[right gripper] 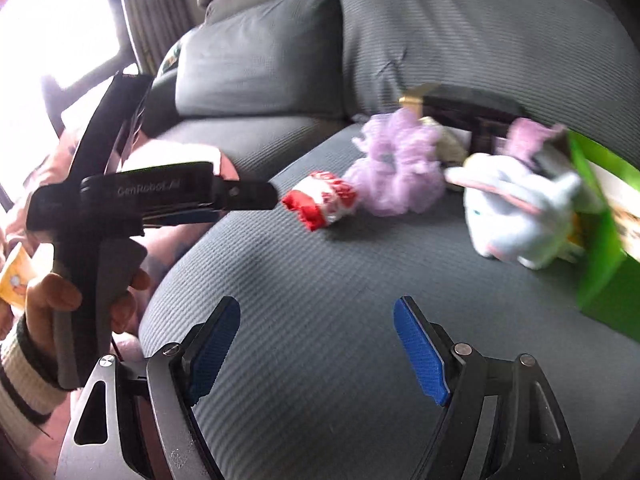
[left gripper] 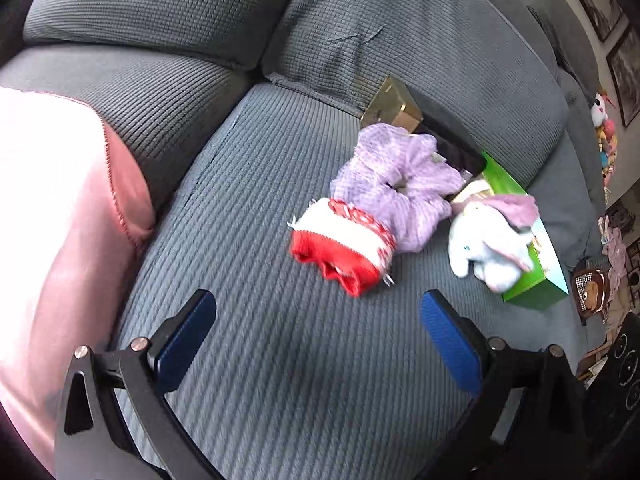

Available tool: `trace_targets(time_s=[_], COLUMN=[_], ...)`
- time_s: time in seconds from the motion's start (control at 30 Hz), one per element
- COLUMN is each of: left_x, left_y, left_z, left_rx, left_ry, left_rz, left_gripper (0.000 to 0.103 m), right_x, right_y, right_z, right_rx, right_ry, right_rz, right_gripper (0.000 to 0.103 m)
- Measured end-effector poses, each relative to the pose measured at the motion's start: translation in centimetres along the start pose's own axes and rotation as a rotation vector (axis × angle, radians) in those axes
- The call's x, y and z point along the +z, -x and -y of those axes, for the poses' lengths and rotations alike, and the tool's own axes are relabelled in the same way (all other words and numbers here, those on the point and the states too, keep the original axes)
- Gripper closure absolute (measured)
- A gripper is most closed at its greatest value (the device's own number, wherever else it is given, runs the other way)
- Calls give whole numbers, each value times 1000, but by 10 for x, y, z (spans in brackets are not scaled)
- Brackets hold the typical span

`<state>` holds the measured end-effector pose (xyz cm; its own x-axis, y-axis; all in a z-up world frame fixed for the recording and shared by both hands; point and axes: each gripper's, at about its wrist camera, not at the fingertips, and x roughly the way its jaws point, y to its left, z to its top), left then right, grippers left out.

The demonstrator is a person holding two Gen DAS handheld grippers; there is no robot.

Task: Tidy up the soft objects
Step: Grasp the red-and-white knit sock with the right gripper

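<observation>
**Both grippers wide open over the sofa**

Your left gripper (left gripper: 316, 340) and right gripper (right gripper: 316, 344) hover with jaws spread wide, holding nothing. Ahead on the grey seat cushion (left gripper: 280, 360), the red-and-white sock (left gripper: 344, 248) touches the lilac scrunchie (left gripper: 396, 188); right of them, the white plush toy (left gripper: 488, 248) leans against the green box (left gripper: 536, 288).

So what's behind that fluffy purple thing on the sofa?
Behind the purple scrunchie lies a dark open box with a gold corner, against the sofa backrest. The scrunchie hides most of what's inside.
</observation>
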<state>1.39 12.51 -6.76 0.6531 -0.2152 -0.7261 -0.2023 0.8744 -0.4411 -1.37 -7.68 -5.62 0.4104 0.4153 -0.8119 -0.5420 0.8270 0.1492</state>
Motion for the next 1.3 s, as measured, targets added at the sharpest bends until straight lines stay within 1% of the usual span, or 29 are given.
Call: trace_targets(time_s=[0.17, 0.37, 0.4, 0.43, 0.5, 0.57, 0.6, 0.63, 0.67, 0.73, 0.77, 0.8, 0.83, 0.87, 0.93, 0.97, 1.0, 1.13, 1.2, 1.3], left_x=[18, 32, 34, 36, 40, 43, 44, 46, 47, 49, 50, 51, 51, 51, 51, 51, 50, 46, 43, 37], left_y=[-18, -35, -39, -41, -46, -52, -54, -56, -58, -62, -65, -66, -68, -70, -70, -70, -70, -64, -57, -44], left_z=[-1, -3, -4, -4, -3, -3, -3, -4, -4, -6, -6, -6, -6, -6, -4, -4, -4, 4, 5, 8], left_rx=[-38, -86, -88, -87, -88, -98, -109, -118, -124, -132, -145, -158, -179, -182, -189, -212, -222, -194, -196, -206], left_ry=[-5, -67, -79, -88, -115, -128, -128, -128, -130, -130, -131, -130, -127, -130, -134, -125, -117, -155, -154, -167], left_rz=[-30, -67, -78, -82, -89, -102, -106, -110, -121, -125, -129, -133, -141, -140, -131, -133, -133, -115, -108, -92], left_gripper=[1, 3, 3, 3, 7, 7, 11, 15, 19, 19, 20, 27, 29, 28, 37, 49, 51, 53, 55, 55], right_x=[19, 38, 41, 43, 47, 50, 51, 52, 54, 57, 58, 59, 60, 60, 60, 60, 60, 59, 58, 55], right_y=[-24, -51, -54, -55, -64, -71, -75, -77, -79, -85, -88, -91, -96, -98, -104, -106, -108, -106, -102, -90], right_z=[-9, -6, -6, -6, -4, -4, -3, -3, -4, -5, -5, -4, -2, 0, 5, 6, 8, 13, 15, 11], right_rx=[14, 13, 12, 7, 4, 3, 1, 4, 6, -10, -17, -22, -25, -26, -21, -15, -15, 5, 14, 21], right_ry=[12, -2, 0, 2, 0, -11, -18, -20, -19, -9, -6, -6, -10, -16, -31, -39, -43, -68, -74, -61], right_rz=[-5, -27, -29, -29, -48, -65, -76, -80, -83, -97, -101, -110, -120, -128, -139, -142, -144, -137, -131, -107], right_gripper=[23, 23, 27, 33, 39, 41, 43, 49, 50, 51, 51, 51, 51, 51, 52, 55, 59, 68, 71, 72])
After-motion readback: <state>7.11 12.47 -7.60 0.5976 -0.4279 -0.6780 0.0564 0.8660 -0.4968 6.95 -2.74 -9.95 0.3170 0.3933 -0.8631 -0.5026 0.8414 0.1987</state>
